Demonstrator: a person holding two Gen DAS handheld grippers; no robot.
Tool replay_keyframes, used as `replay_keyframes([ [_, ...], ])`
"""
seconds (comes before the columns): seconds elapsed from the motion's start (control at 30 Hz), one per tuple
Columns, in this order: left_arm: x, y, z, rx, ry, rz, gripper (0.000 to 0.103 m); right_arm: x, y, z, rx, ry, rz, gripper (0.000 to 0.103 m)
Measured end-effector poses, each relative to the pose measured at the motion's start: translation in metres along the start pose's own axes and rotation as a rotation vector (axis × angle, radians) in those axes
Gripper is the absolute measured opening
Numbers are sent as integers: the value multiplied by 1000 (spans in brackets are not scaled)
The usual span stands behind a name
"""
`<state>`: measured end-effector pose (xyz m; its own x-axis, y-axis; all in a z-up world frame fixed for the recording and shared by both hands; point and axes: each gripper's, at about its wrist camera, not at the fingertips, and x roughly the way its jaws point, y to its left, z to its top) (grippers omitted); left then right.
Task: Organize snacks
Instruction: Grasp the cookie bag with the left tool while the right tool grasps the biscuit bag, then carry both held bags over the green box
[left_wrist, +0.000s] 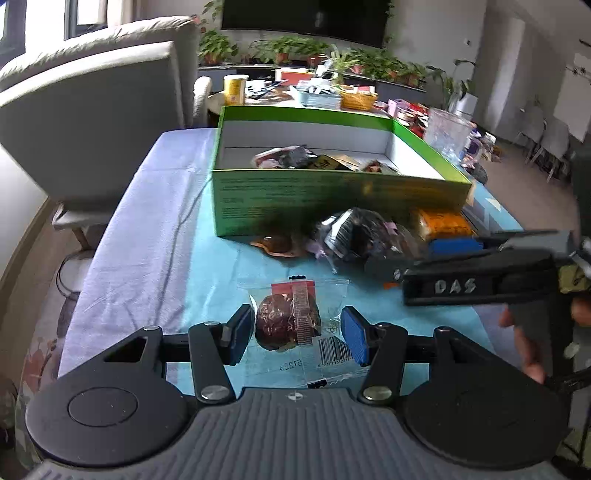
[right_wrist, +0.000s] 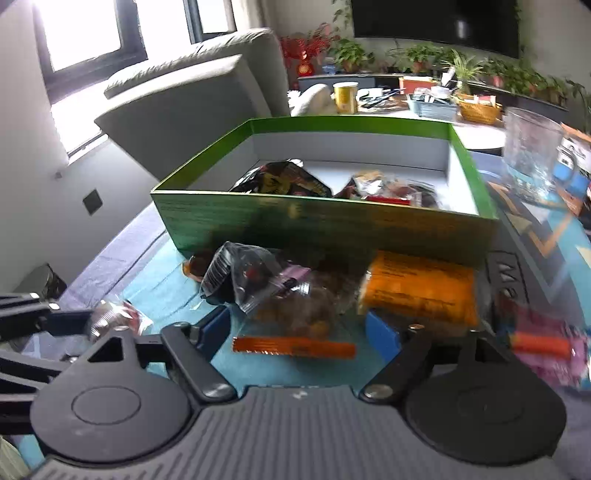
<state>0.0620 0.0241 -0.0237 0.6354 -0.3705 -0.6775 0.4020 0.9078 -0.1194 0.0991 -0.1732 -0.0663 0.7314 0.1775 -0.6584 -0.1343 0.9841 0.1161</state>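
Left wrist view: the left gripper (left_wrist: 293, 338) sits low in the frame with its jaws spread. A clear packet holding a dark round snack (left_wrist: 291, 325) lies flat on the turquoise cloth (left_wrist: 207, 288) between the two blue pads (left_wrist: 355, 341); neither pad presses on the dark snack, though the right pad overlaps the clear wrapper edge. A barcode shows on the wrapper near the right pad.

A green box (left_wrist: 332, 199), open at the top with a white interior, stands on the surface in the middle of the frame and already contains several wrapped snacks. A loose pile of snack packets (left_wrist: 354, 236) lies against its front wall. The right gripper (left_wrist: 413, 258) enters from the right edge, with a hand (left_wrist: 532, 343) visible behind it.

Right wrist view: the right gripper (right_wrist: 299, 332) occupies the bottom centre, jaws spread. A clear bag with an orange strip (right_wrist: 295, 321) lies between the pads without visible pressure from either; blur prevents a firmer reading. An orange packet (right_wrist: 421, 291) lies just right of the pile, touching the front wall of the green box (right_wrist: 332, 225). A pink packet (right_wrist: 550, 350) lies at the right edge. A glass jug (right_wrist: 532, 158) stands at the upper right, beyond the box.
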Motion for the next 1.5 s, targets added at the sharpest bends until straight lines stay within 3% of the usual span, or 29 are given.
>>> replay_keyframes([
  [0.1,-2,5,3,-14,-20,10,49,13,3,1,20,44,-27,65],
  [0.23,-1,10,2,-22,-27,20,49,11,10,-5,-34,29,-75,64],
  [0.37,-2,11,5,-16,-19,36,49,-5,0,-12,24,37,-22,64],
  [0.63,-1,-2,13,12,-38,22,49,-52,-10,-47,-82,106,21,64],
  [0.8,-4,-11,19,32,-41,33,50,-63,-15,-57,-84,43,-9,65],
  [0.9,-10,-12,19,38,-60,38,50,-62,-14,-55,-80,3,18,65],
  [1.23,-5,-16,27,43,-65,24,50,-43,-20,-46,-23,26,-53,64],
  [1.33,-7,-19,34,59,-94,18,50,-49,-27,-40,28,31,-11,61],
  [1.5,-12,-20,53,63,-147,12,50,-62,-33,-27,87,-36,15,61],
])
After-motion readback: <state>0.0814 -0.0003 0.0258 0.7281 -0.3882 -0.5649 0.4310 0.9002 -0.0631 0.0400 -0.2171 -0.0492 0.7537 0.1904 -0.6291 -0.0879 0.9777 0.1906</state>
